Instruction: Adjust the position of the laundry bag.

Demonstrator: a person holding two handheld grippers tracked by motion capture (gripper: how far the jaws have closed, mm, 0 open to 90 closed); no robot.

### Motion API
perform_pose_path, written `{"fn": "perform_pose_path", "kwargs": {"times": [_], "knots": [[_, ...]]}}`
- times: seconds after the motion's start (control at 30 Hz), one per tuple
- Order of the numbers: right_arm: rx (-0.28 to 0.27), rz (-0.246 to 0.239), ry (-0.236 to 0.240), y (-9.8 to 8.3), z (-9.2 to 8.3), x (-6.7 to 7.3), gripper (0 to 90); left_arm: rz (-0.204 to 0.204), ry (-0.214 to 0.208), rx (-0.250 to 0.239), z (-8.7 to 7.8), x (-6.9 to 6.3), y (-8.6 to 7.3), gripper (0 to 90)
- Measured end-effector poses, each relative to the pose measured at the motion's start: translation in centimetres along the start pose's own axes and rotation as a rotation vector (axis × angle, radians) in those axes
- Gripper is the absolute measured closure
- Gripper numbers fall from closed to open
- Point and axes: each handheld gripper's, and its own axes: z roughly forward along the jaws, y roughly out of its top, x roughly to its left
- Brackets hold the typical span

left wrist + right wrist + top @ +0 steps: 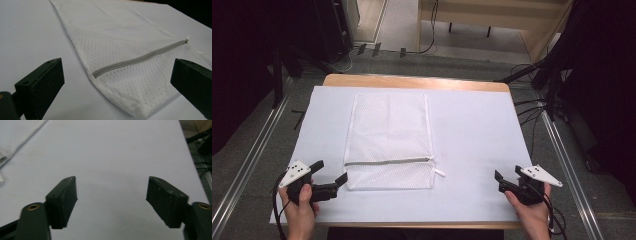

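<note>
Centrally, a white mesh bag [389,142] lay flat on the white-covered worktop [472,130]; left hand-held gripper [332,178] gaped beside its corner, right hand-held gripper [506,181] open, empty, well apart.

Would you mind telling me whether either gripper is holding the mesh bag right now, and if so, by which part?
Nothing is held. The left gripper is open beside the near left corner of the mesh bag, and the right gripper is open over the white sheet.

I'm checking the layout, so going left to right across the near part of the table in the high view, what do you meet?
left gripper → mesh laundry bag → zipper pull → bare white table cover → right gripper
</note>
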Motion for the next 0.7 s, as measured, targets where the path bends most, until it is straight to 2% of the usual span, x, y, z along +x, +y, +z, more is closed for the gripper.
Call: {"fn": "perform_pose_path", "kwargs": {"times": [0.1, 0.2, 0.27, 0.3, 0.47, 0.53, 0.57, 0.7], "knots": [[-0.022, -0.038, 0.041, 0.3, 0.4, 1.0, 35.7, -0.004, 0.005, -0.001, 0.1, -0.1, -0.1, 0.0], [-0.037, -0.058, 0.094, 1.2, 0.8, 2.5, 38.8, -0.001, 0.003, 0.008, 0.0, -0.2, -0.2, 0.0], [-0.04, -0.064, 0.106, 1.5, 0.9, 2.8, 39.3, -0.001, 0.004, 0.01, 0.0, -0.2, -0.3, 0.0], [-0.036, -0.07, 0.123, 2.3, 1.2, 3.9, 39.8, -0.003, 0.0, 0.01, -0.1, -0.1, -0.4, 0.0], [0.02, -0.101, 0.129, 3.6, 2.4, 6.1, 37.3, -0.013, 0.004, 0.006, -0.3, 0.1, -0.4, 0.0], [0.023, -0.1, 0.125, 3.9, 2.8, 6.6, 37.3, -0.016, 0.002, 0.007, -0.3, 0.1, -0.4, 0.0], [0.027, -0.092, 0.136, 4.6, 3.6, 7.6, 38.7, -0.017, 0.002, 0.011, -0.3, 0.2, -0.4, 0.0], [0.042, -0.09, 0.149, 5.7, 4.9, 9.4, 40.4, -0.016, 0.001, 0.01, -0.3, 0.1, -0.4, 0.0]]}}
